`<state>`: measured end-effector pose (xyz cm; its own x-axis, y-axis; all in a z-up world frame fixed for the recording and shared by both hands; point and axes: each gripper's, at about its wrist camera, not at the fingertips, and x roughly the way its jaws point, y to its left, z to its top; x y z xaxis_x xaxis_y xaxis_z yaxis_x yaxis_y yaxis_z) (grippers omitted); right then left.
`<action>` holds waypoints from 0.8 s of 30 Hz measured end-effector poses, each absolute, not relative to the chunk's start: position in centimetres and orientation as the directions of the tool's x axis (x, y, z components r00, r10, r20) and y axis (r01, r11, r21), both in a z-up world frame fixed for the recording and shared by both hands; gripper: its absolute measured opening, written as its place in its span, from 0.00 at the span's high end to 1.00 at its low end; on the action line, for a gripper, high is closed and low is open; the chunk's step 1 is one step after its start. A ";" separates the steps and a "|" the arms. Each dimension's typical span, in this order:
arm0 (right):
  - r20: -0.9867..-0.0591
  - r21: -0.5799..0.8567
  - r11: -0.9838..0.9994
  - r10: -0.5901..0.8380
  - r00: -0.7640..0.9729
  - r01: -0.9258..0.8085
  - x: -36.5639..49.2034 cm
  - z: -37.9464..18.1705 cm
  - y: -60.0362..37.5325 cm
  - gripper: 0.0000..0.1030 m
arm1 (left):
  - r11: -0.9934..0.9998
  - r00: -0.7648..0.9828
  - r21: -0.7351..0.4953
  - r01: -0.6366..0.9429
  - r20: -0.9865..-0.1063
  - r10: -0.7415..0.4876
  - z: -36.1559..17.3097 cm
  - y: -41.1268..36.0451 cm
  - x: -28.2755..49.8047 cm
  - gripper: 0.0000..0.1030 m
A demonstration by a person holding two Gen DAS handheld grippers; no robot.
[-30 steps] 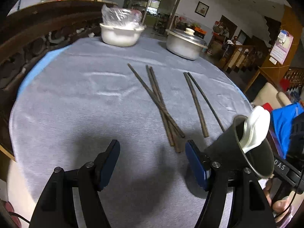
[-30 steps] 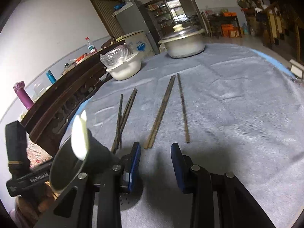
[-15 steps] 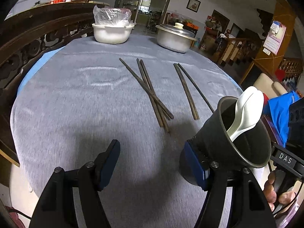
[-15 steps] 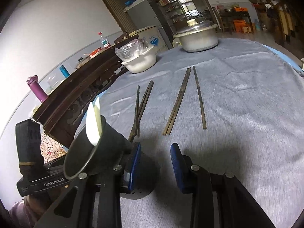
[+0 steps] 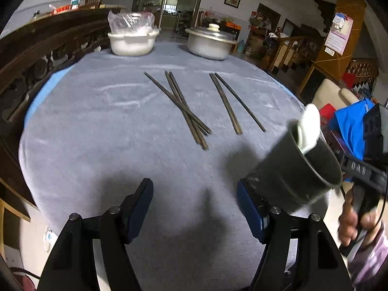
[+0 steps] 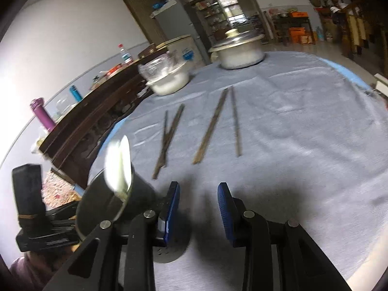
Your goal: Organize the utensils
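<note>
Left wrist view: the left tongs [image 5: 192,189] gape wide and hold nothing, hanging over bare grey cloth [image 5: 97,133] at the near side of the table. Compared with half a second ago the view has drawn back a little. The three crossed chopsticks [image 5: 184,106] and the loose pair [image 5: 232,104] sit higher and smaller in the frame, and none has been touched. The dark cup [image 5: 291,169] with the white spoon [image 5: 309,128] in it filled the space right beside the right finger then. Now it has slid toward the right edge of the frame, apart from both fingers. I judge the spoon step done and the cup parked, so the chopsticks come next.

Right wrist view: the cup [image 6: 143,191] and spoon [image 6: 118,165] are at lower left, just outside the left finger. The right tongs [image 6: 198,189] are partly open, narrower than the left ones, and also grip nothing. The picture is smeared, so that hand is moving. The crossed sticks [image 6: 167,138] lie nearest, and the pair [image 6: 211,128] is further right.

Room ahead is open cloth as far as the white bowl [image 5: 132,43] and the lidded pot [image 5: 211,44] at the far rim. The cup stands near the table's near edge, so a careless sweep could knock it off.
</note>
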<state>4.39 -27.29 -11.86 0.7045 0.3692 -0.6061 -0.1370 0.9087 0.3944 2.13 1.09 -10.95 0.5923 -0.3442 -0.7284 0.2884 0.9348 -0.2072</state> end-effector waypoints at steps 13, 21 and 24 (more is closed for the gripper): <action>-0.749 0.366 0.929 0.324 0.578 -0.047 19.8 -12.3 -29.9 0.65 | 0.973 0.516 -0.204 0.108 -0.825 -0.230 -11.3 2.9 20.8 0.30; -0.825 0.324 0.945 0.304 0.475 -0.043 29.1 -12.1 -28.9 0.65 | 0.967 0.388 -0.250 -0.040 -0.896 -0.216 -12.6 3.9 31.4 0.37; -0.866 0.304 0.951 0.298 0.401 -0.052 32.4 -12.7 -27.9 0.67 | 0.965 0.338 -0.256 -0.063 -0.915 -0.221 -13.3 3.7 33.6 0.45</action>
